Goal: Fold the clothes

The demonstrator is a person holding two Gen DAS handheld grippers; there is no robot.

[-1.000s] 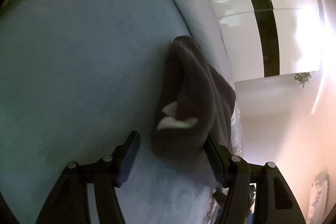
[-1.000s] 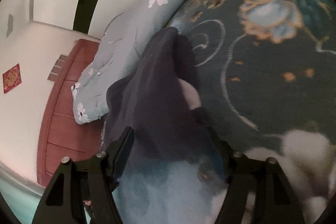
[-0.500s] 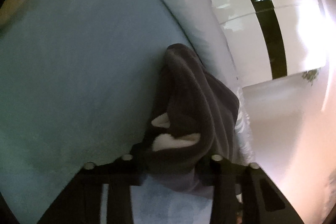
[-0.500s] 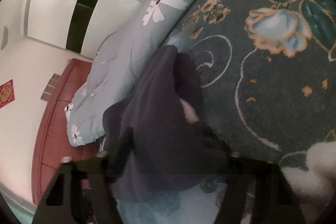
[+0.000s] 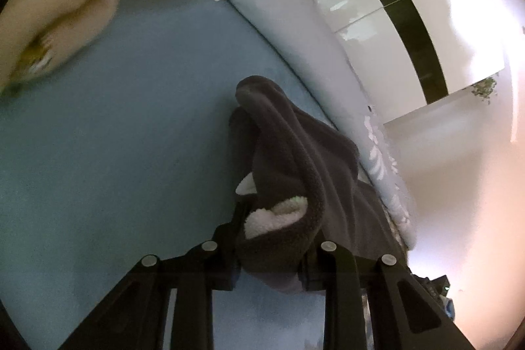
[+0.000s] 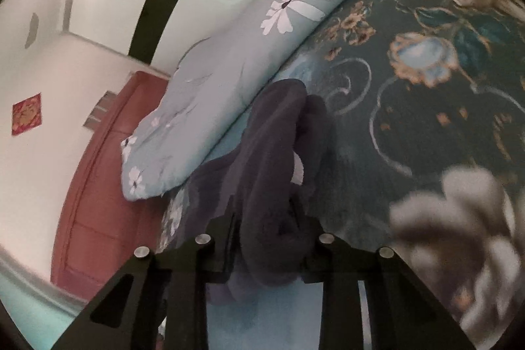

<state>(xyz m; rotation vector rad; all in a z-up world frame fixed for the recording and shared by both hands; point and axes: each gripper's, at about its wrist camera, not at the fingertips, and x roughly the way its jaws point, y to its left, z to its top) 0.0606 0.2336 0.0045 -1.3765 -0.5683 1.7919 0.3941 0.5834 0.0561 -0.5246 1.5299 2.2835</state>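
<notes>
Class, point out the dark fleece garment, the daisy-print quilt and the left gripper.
dark fleece garment (image 5: 295,153), left wrist view, raised fold
daisy-print quilt (image 6: 229,81), right wrist view, top face
left gripper (image 5: 270,255), left wrist view, between fingertips

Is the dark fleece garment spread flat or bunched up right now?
Bunched up. The dark fleece garment rises in thick folds, white lining showing, pinched in both the left gripper and right gripper.

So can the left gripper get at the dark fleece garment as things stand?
Yes, apparently: the left gripper is closed on a bunched fold of the dark fleece garment, with nothing between them. The right gripper grips it too.
</notes>
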